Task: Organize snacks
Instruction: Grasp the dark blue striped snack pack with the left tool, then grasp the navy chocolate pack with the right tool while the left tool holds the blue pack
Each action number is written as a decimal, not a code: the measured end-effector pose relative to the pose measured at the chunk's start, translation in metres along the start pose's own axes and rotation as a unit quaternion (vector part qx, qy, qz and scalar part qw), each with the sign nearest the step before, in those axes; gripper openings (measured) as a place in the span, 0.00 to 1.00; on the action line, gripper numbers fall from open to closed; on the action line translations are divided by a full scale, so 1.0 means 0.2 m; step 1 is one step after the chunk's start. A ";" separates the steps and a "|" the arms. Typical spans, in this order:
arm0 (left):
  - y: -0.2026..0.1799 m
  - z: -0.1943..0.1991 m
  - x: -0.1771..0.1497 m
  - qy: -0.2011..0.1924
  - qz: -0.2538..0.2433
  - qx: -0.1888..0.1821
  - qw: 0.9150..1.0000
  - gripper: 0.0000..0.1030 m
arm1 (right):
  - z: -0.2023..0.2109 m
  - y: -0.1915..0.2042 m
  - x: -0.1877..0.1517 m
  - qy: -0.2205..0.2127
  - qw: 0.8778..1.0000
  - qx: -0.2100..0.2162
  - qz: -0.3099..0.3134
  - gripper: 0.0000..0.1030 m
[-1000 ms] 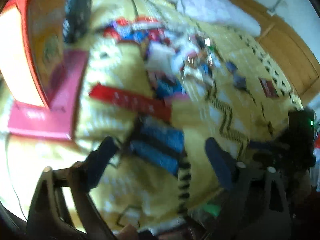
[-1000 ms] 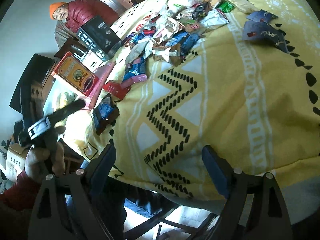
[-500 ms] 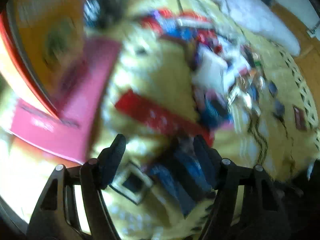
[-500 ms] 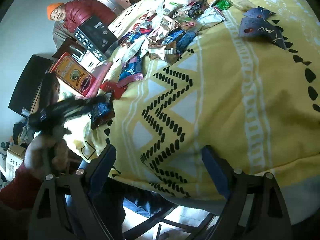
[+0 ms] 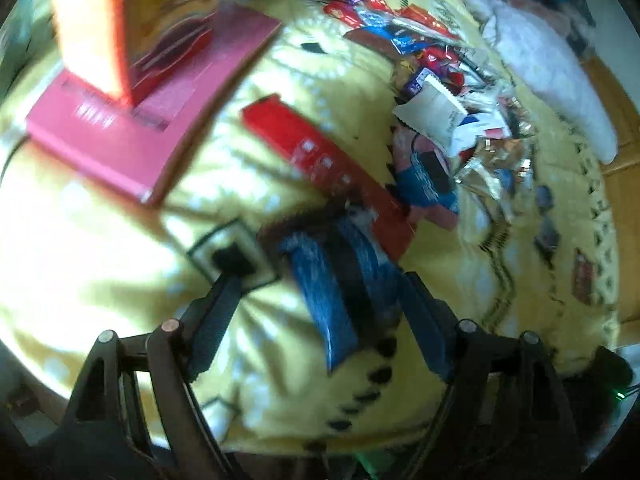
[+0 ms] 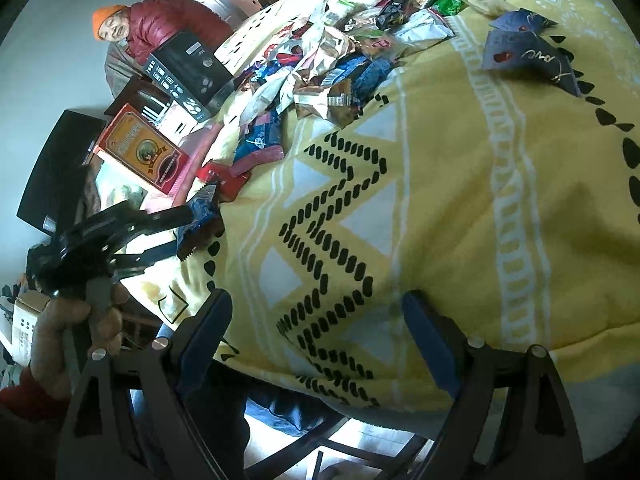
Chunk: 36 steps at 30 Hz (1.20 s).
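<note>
Snacks (image 6: 344,60) are heaped in a loose pile of wrappers on the far part of a table covered by a yellow patterned cloth (image 6: 460,208). One blue snack packet (image 5: 344,276) lies apart from the pile, near the cloth's edge and just beside a long red box (image 5: 320,160) that is touched by its far end. This blue packet is framed between the fingers of the left gripper (image 5: 320,300), whose jaws have just been opening again after a brief narrowing; the right finger looks close against the packet's side while the left finger stands clear of it, so no grip is shown. In the right wrist view the same gripper is seen held in a hand (image 6: 76,320) with its tips at the packet. A flat pink box (image 5: 152,92) is seen further left, with an orange carton (image 5: 132,12) standing upright on it. The right gripper (image 6: 316,328) is held wide open above bare cloth near the table's edge, with nothing between its fingers. Two dark blue packets (image 6: 524,52) lie apart from the pile on the right. A person in a red jacket (image 6: 164,28) is seen beyond the table.
</note>
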<state>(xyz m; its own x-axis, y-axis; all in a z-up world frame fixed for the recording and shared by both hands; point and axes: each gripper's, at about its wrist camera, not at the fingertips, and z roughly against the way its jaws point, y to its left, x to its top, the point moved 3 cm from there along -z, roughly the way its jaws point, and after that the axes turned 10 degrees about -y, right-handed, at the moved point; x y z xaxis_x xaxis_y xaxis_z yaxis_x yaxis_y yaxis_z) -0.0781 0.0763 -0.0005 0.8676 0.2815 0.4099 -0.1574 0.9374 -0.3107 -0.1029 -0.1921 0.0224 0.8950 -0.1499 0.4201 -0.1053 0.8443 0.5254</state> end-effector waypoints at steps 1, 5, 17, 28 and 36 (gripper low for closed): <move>-0.03 0.00 0.01 -0.010 -0.017 0.000 1.000 0.74 | 0.00 0.00 0.00 0.000 1.000 0.000 0.000 0.87; -0.19 -0.01 0.04 -0.023 -0.121 -0.035 0.992 0.45 | 0.00 0.00 0.01 -0.002 1.000 -0.001 -0.002 0.87; -0.09 -0.07 0.04 -0.056 -0.172 0.004 0.984 0.79 | 0.01 0.00 0.07 -0.002 1.000 -0.012 0.020 0.87; -0.11 0.03 0.08 -0.052 -0.160 -0.063 0.984 0.44 | 0.11 -0.19 0.74 0.045 0.961 -0.152 0.229 0.87; -0.12 0.09 0.09 -0.044 -0.145 -0.081 0.985 0.44 | -0.19 -0.49 0.79 0.167 0.909 -0.179 0.337 0.85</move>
<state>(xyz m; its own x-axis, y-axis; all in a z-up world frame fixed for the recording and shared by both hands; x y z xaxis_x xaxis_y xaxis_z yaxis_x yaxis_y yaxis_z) -0.0669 0.0628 0.0293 0.8200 0.0304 0.5716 0.1746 0.9377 -0.3003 0.0649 -0.2780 0.0091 0.7677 0.5770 0.2788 -0.5837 0.8092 -0.0674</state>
